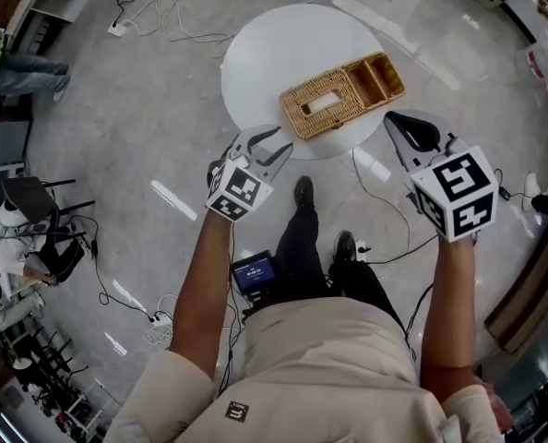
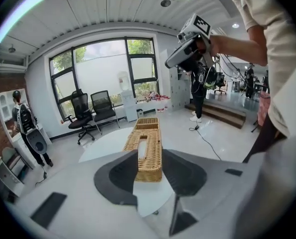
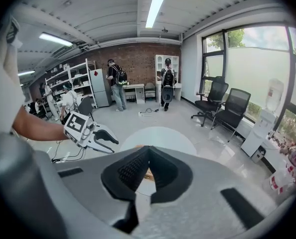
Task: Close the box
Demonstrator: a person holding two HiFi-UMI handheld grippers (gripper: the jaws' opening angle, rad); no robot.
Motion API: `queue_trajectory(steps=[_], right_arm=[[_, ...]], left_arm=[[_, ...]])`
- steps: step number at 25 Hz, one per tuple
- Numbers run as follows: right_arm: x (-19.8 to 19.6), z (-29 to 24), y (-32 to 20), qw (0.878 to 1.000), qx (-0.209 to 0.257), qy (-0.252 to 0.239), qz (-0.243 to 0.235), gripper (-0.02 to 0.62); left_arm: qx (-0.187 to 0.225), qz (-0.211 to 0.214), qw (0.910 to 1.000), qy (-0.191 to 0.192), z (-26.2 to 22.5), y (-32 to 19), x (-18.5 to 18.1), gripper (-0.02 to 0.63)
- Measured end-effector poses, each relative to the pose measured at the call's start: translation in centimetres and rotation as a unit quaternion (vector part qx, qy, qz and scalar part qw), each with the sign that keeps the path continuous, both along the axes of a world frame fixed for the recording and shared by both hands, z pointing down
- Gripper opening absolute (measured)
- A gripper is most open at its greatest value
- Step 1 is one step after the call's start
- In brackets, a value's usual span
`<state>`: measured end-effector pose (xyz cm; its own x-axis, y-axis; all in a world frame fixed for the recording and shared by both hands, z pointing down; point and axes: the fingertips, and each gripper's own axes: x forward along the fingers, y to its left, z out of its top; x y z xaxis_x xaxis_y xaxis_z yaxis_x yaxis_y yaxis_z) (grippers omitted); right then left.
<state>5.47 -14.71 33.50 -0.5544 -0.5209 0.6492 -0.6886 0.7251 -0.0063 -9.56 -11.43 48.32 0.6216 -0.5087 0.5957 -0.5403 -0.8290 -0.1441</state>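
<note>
Left gripper (image 1: 272, 146): jaws spread, nothing between them, pads clear of everything. It hovers off the 6 o'clock rim of the round white table (image 1: 274, 53). Right gripper (image 1: 391, 116): jaws pressed together at the tips, empty, off the table's 4 o'clock edge. Wicker box (image 1: 343, 95) lies on the table's 4 o'clock side, at 1 o'clock from the left gripper and 10 o'clock from the right. Slotted top on its long part, open compartment at the 2 o'clock end. Neither gripper touches it.
</note>
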Motion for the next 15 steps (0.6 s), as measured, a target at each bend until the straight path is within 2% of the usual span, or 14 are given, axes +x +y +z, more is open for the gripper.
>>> queue_trajectory(steps=[4, 7, 10, 15], right_arm=[[-0.5, -3.0, 1.6, 1.000, 0.020, -0.012, -0.010, -0.006], [-0.1, -5.6, 2.8, 0.999, 0.038, -0.028, -0.017, -0.006], [0.3, -8.6, 4.1, 0.997, 0.063, -0.041, -0.026, -0.006], [0.6, -13.9, 7.0, 0.990, 0.106, -0.074, -0.053, -0.006]], left_arm=[[0.040, -0.029, 0.9978, 0.045, -6.7, 0.9, -0.6, 0.113], [0.084, -0.037, 0.9937, 0.064, -12.2, 1.7, 0.1, 0.079], [0.128, -0.038, 0.9881, 0.076, -18.2, 2.8, 1.3, 0.042], [0.182, -0.046, 0.9762, 0.108, -27.7, 5.3, 3.3, 0.023]])
